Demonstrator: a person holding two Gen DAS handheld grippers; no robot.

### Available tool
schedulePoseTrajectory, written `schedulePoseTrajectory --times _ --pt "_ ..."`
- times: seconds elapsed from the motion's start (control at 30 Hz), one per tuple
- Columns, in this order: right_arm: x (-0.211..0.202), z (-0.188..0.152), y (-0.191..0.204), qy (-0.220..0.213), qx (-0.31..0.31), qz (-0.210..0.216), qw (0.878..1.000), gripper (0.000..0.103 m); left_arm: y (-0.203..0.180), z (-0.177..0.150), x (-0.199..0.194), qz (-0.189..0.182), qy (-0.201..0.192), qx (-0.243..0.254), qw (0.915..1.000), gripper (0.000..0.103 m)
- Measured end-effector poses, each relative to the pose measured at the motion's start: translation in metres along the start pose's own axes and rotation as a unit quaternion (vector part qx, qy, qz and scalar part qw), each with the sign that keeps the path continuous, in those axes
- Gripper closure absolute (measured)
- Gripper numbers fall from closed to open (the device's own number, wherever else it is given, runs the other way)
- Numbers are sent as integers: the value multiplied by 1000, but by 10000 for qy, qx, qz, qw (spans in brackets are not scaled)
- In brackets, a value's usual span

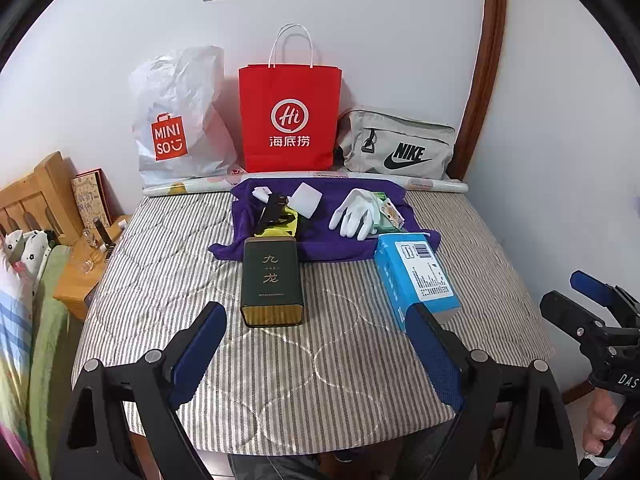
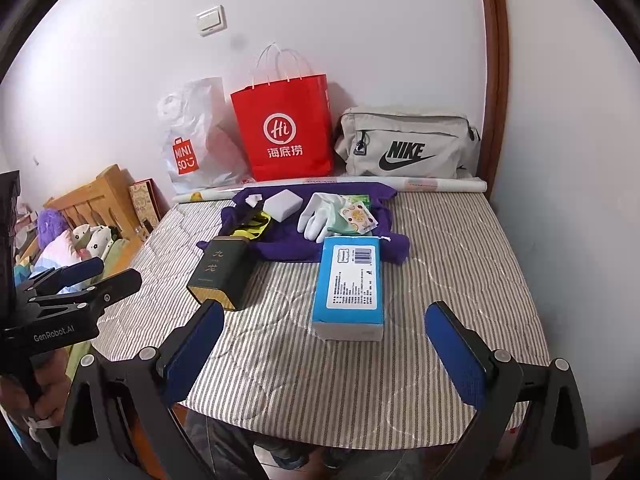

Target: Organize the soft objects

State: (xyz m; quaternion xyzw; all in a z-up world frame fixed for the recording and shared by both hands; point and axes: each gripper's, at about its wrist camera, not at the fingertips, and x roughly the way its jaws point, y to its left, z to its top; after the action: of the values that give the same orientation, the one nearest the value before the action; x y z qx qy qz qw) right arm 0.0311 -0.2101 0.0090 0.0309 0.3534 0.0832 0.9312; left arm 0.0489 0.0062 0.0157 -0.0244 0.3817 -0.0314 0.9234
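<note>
A purple cloth (image 1: 320, 240) (image 2: 288, 248) lies on the striped table, holding white gloves (image 1: 358, 212) (image 2: 320, 216), a white pad (image 1: 306, 199) (image 2: 283, 204), a yellow-black item (image 1: 278, 222) (image 2: 252, 226) and small packets (image 2: 358, 216). A dark green box (image 1: 272, 284) (image 2: 224, 274) and a blue tissue pack (image 1: 416, 274) (image 2: 350, 288) lie in front of it. My left gripper (image 1: 316, 328) is open above the near table, empty; it also shows in the right wrist view (image 2: 108, 274). My right gripper (image 2: 324, 328) is open and empty, also seen at the left view's right edge (image 1: 572, 292).
A Miniso plastic bag (image 1: 176, 128), a red paper bag (image 1: 290, 120) (image 2: 286, 128) and a grey Nike pouch (image 1: 400, 146) (image 2: 408, 146) stand against the wall behind a paper roll (image 1: 432, 186). A bed and wooden nightstand (image 1: 80, 280) are at the left.
</note>
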Motion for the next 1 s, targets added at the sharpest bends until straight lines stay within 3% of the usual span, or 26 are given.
schedulePoseTrajectory --times 1.0 --pt "-1 -4 3 -1 -66 -3 10000 3 1 -2 -1 -13 15 -2 10000 12"
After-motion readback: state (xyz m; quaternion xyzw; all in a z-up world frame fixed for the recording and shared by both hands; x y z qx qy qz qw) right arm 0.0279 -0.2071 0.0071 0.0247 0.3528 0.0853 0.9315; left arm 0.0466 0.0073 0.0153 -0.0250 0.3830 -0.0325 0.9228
